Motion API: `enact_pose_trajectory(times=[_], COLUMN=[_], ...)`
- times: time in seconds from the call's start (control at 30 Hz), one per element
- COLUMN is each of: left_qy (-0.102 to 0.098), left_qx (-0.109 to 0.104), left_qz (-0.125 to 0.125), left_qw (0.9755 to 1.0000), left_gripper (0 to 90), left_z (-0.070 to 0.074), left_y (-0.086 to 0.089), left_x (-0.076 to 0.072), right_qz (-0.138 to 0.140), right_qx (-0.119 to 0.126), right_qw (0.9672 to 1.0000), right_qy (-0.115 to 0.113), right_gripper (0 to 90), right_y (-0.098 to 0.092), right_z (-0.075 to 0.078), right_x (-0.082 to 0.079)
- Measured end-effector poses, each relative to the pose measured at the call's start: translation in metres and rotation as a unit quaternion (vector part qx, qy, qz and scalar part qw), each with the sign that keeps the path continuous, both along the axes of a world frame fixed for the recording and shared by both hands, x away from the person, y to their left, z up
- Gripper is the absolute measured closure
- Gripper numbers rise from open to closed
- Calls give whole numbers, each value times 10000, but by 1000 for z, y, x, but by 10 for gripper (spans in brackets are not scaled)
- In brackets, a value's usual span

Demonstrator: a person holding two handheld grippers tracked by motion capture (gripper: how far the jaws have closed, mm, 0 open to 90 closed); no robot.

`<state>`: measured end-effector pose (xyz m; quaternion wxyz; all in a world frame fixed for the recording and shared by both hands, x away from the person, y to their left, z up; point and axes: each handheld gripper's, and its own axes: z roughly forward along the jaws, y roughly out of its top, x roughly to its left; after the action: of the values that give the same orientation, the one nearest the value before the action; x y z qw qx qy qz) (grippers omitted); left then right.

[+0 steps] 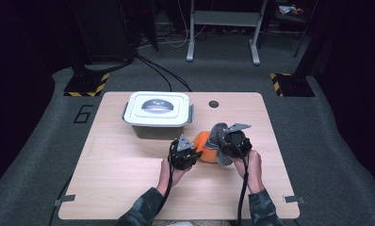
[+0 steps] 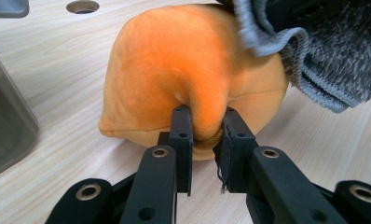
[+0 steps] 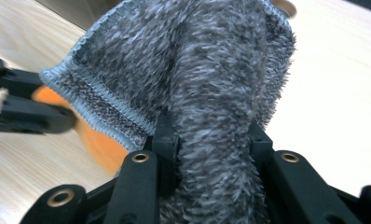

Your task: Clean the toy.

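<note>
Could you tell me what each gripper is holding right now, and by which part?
The left gripper pinches a fold of the orange plush toy low on its side. The right gripper clamps a bunched fold of the grey cloth.

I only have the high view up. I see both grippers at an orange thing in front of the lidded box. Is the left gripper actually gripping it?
Observer: Yes. In the left gripper view the left gripper pinches a fold of the orange plush toy between its jaws.
Operator: And the grey stuff by the right hand?
Observer: It is a grey knitted cloth with a light blue hemmed edge, and the right gripper is shut on a bunched part of it.
Operator: Is the cloth on the toy?
Observer: The left gripper view shows its edge draped over the toy's upper right side. The toy itself rests on the table.
</note>
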<state>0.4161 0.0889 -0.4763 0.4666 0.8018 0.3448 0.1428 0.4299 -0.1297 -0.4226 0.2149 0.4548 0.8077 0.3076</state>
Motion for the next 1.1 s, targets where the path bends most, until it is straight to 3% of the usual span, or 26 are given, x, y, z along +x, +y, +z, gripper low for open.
enact_pose_trajectory(times=[0.23, 0.4, 0.57, 0.7, 0.87, 0.97, 1.1], left_qy=[28, 22, 21, 27, 36, 39, 33], left_qx=[4, 12, 2, 12, 2, -10, 3], left_qz=[15, 23, 32, 30, 42, 63, 41], left_qw=[10000, 10000, 10000, 10000, 10000, 10000, 10000], left_gripper=[773, 773, 771, 771, 770, 770, 769], left_z=[-1, -1, -1, -2, -3, -2, -2], left_y=[0, 1, 1, 1, 2, 2, 2], left_x=[1, 1, 1, 1, 1, 0, 0], right_qz=[-287, -546, -626, -810, -793, -820, -835], right_qx=[15, 66, 1, 77, -13, -49, -93], right_qw=[9994, 9977, 9964, 9935, 9919, 9918, 9943], right_qy=[185, 402, 571, 798, 989, 982, 654], right_gripper=[652, 653, 654, 653, 652, 652, 653], right_y=[-15, -30, -36, -39, -40, -41, -44], right_z=[-11, -29, -41, -54, -71, -67, -45], right_x=[3, 12, 19, 24, 32, 32, 23])
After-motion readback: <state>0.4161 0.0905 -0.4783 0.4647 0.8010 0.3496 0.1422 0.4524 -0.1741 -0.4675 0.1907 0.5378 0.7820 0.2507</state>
